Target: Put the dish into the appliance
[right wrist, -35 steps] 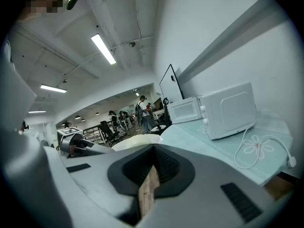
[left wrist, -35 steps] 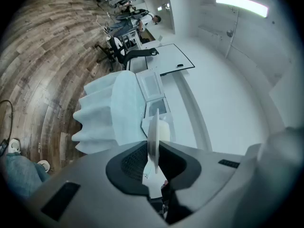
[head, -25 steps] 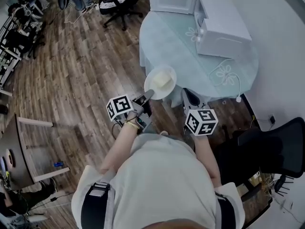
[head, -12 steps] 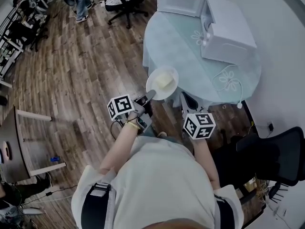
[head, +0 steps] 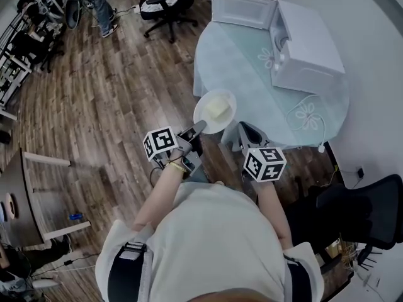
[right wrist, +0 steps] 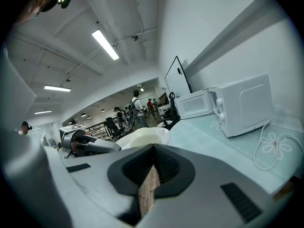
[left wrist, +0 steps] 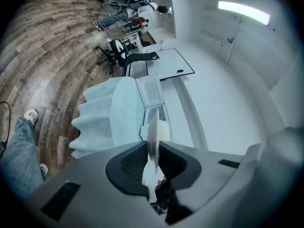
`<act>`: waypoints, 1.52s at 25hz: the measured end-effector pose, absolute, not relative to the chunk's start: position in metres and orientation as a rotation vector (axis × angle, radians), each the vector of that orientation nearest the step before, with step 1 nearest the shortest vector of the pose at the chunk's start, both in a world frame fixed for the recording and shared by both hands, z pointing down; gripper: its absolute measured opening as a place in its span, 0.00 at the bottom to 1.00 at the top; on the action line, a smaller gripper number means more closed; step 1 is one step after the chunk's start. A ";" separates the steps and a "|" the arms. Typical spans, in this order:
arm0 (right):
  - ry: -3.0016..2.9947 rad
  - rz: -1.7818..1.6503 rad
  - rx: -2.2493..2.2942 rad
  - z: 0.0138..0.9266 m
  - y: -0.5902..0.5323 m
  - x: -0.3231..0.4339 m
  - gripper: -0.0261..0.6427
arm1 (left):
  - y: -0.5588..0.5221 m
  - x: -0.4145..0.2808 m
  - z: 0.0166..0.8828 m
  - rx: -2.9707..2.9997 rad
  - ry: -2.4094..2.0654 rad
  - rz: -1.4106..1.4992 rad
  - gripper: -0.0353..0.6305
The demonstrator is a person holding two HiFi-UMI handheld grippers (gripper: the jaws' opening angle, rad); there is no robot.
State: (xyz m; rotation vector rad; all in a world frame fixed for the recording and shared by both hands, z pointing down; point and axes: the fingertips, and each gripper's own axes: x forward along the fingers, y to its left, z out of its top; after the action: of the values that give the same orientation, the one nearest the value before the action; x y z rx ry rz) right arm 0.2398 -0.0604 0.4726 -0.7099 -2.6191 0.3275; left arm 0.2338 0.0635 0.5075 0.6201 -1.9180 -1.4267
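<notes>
Nearest the person, the left gripper (head: 199, 126) is clamped on the near rim of the dish (head: 220, 124). Its own view shows the white rim edge-on, pinched between the two dark pads. The right gripper (head: 242, 131) hangs just beside the dish on its right, jaws drawn together with nothing between them. The dish is a white plate carrying a pale yellow piece of food (head: 217, 107). It sits at the near edge of the round table (head: 252, 61), and no view shows whether it rests on the cloth or hangs just above it. Farther across the table a white cable (head: 308, 115) loops over the cloth. Beyond it stands the microwave (head: 312, 43), its door (head: 242, 6) swung wide open at the far side. The step in hand looks like carrying the dish to that opening. Because the hold is on one rim only, the far side of the dish will probably want to droop and the food looks free to slide. The left wrist should therefore keep the dish flat and travel slowly. The open side of the microwave faces away from the cable, so a path round the left of the table seems safest. The idle right gripper could steady the far rim or hold the door back.
</notes>
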 end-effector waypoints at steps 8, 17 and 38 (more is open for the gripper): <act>-2.670 0.336 -0.630 0.469 -0.037 0.180 0.05 | 0.093 0.176 0.511 0.648 -1.897 -1.404 0.13; -2.709 0.347 -0.539 0.462 -0.003 0.100 0.05 | 0.124 0.096 0.511 0.721 -1.840 -1.323 0.14; -2.739 0.351 -0.283 0.469 0.076 -0.025 0.05 | 0.197 -0.049 0.523 0.866 -1.684 -1.194 0.14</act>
State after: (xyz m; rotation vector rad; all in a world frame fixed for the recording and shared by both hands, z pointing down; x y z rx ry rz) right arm -0.0251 0.0762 0.4689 -0.2829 -2.7387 0.3506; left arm -0.0488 0.1967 0.5233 0.8663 -1.6839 -1.1939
